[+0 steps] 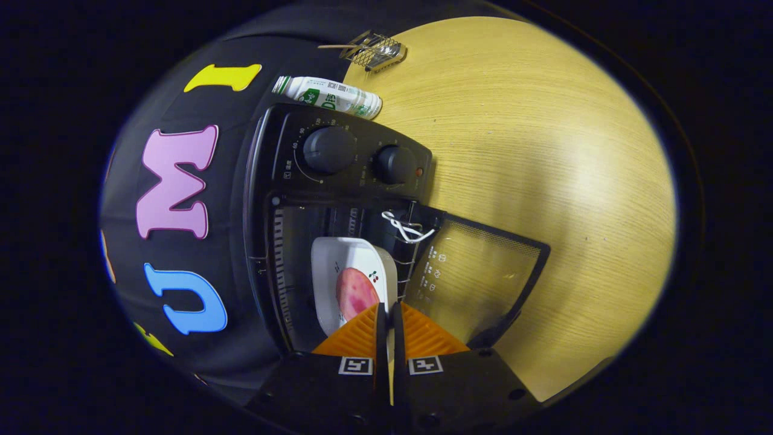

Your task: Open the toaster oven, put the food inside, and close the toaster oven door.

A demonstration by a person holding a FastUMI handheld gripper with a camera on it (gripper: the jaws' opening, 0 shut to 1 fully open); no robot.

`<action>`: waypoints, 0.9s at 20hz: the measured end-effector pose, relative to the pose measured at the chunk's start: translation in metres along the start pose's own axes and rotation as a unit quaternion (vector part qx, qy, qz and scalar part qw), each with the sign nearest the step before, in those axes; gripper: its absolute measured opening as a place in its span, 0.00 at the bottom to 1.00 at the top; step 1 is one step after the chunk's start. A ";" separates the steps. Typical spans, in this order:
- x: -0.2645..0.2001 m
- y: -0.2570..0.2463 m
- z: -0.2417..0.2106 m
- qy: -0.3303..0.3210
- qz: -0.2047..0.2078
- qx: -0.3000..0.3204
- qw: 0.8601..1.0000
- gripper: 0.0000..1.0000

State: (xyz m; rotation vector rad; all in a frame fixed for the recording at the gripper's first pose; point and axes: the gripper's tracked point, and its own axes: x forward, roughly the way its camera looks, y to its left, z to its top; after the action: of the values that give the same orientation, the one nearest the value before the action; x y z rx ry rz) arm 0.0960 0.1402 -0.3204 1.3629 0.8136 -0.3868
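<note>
Leftmost stands the toaster oven (338,229), a black box seen rolled on its side by the camera's tilt, with the booth's dark wall behind it. Its control panel carries two round knobs (329,149), the larger one nearer the wall. Inside the open cavity sits a white dish (338,260) with a small cherry print, and on it lies the food (356,294), a pinkish-red round piece. The dish is in the oven, its near rim reaching the gripper (389,311). The orange fingers (356,335) are drawn nearly together, and the thin edge of the dish runs into the narrow slit between them, so they appear to pinch that rim; whether both pads truly press on it cannot be told for sure. Just beyond the fingers, a white cord (406,229) is looped at the corner of the wire rack (406,266). Further right, the glass door (477,284) hangs swung open over the pale wooden table (574,181). Behind the oven lie a white and green bottle (329,95) and a small wire-mesh holder (375,50).
</note>
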 end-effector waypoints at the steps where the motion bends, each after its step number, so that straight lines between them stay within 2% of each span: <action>1: 0.007 0.005 -0.002 -0.007 -0.002 0.009 1.000 0.07; 10: 0.041 0.024 -0.010 -0.045 -0.027 0.043 0.998 0.07; 15: 0.046 0.018 -0.015 -0.040 -0.038 0.041 0.998 0.07; 18: 0.045 0.020 -0.023 -0.026 -0.029 0.052 0.998 0.09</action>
State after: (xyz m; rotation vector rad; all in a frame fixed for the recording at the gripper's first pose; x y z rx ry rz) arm 0.1336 0.1760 -0.3380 1.4218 0.8005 -0.5142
